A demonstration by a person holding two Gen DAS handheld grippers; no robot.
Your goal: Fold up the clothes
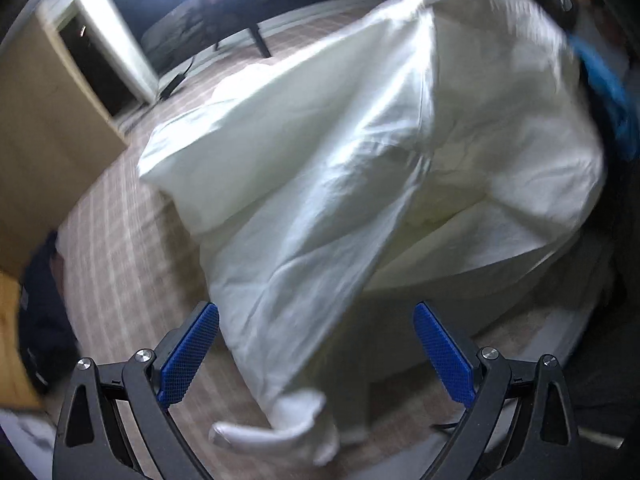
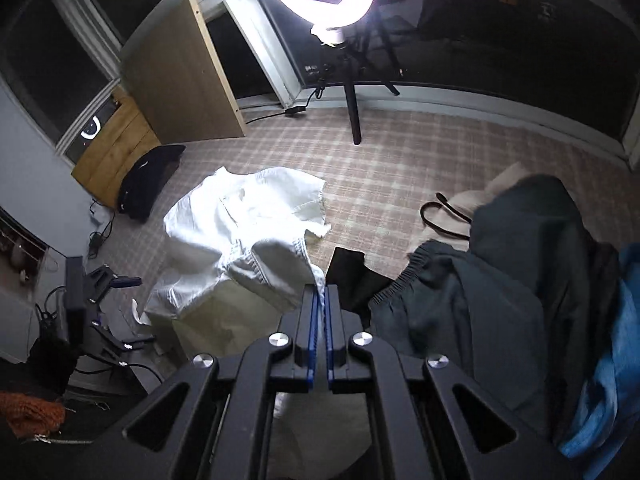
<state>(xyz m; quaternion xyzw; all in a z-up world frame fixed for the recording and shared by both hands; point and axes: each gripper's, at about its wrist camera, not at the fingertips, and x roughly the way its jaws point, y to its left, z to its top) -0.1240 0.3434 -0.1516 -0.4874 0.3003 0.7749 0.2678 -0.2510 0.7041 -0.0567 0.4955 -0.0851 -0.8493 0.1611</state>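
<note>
Both tongs tip steeply down over the plaid carpet (image 2: 380, 184). The right tongs (image 2: 320, 296) are clamped on an edge of the white garment (image 2: 240, 232), which trails from their tips toward centre-left of the frame. The left tongs (image 1: 316, 344) gape wide apart, the rumpled, creased white cloth hanging between the blue pads (image 1: 192, 356), touching neither.

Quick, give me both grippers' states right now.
Left gripper: open, holding nothing.
Right gripper: shut on the white garment.
</note>
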